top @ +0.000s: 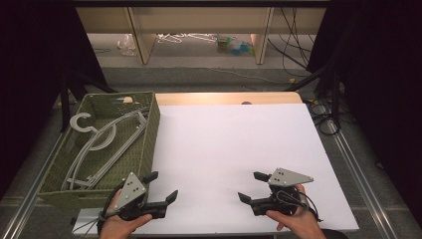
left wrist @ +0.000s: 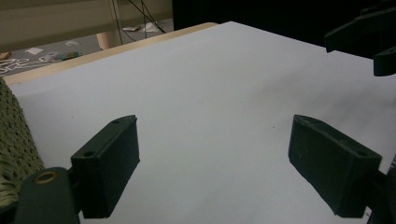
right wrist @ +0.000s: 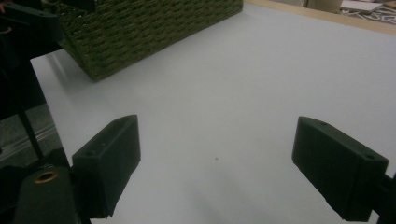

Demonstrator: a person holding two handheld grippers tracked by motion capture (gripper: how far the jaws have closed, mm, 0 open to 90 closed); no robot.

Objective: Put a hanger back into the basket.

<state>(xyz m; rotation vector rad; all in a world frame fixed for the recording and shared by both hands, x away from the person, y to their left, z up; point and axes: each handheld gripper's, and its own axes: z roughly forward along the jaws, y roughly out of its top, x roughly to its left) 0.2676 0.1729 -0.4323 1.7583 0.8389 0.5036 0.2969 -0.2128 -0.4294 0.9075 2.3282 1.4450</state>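
Left gripper (top: 161,186) gapes — basket (top: 149,134) of hangers (top: 107,137) beside it.

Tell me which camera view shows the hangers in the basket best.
The high view: it looks down into the green basket, so the grey hangers lie in plain sight. The right gripper view gives the basket's woven outer wall, the left gripper view a corner of it.
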